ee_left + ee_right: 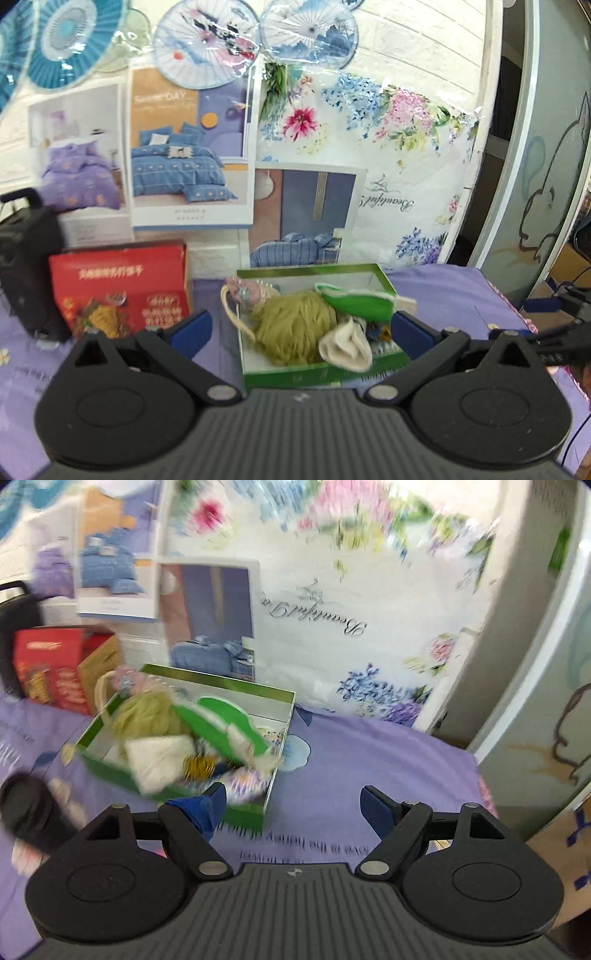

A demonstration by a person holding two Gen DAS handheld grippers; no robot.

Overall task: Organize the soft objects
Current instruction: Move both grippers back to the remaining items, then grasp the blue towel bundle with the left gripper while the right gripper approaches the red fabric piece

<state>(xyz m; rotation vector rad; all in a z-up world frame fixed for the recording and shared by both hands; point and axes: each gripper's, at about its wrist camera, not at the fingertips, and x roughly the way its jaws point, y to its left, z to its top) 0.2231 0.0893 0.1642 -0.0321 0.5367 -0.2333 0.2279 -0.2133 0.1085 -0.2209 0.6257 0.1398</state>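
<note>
A green box (325, 374) stands on the purple cloth and holds several soft things: an olive fuzzy ball (295, 328), a white folded piece (347, 349), a green and white pouch (356, 301) and a pink item with a cream loop (245, 291). My left gripper (301, 332) is open and empty just in front of the box. The right wrist view is blurred; it shows the box (243, 814) to the left. My right gripper (293, 805) is open and empty over the cloth, right of the box.
A red carton (122, 295) stands left of the box, with a black speaker (26, 266) beyond it. Bedding posters and a floral package (369, 147) line the back wall. A black object (29, 812) lies at the left on the purple cloth (369, 760).
</note>
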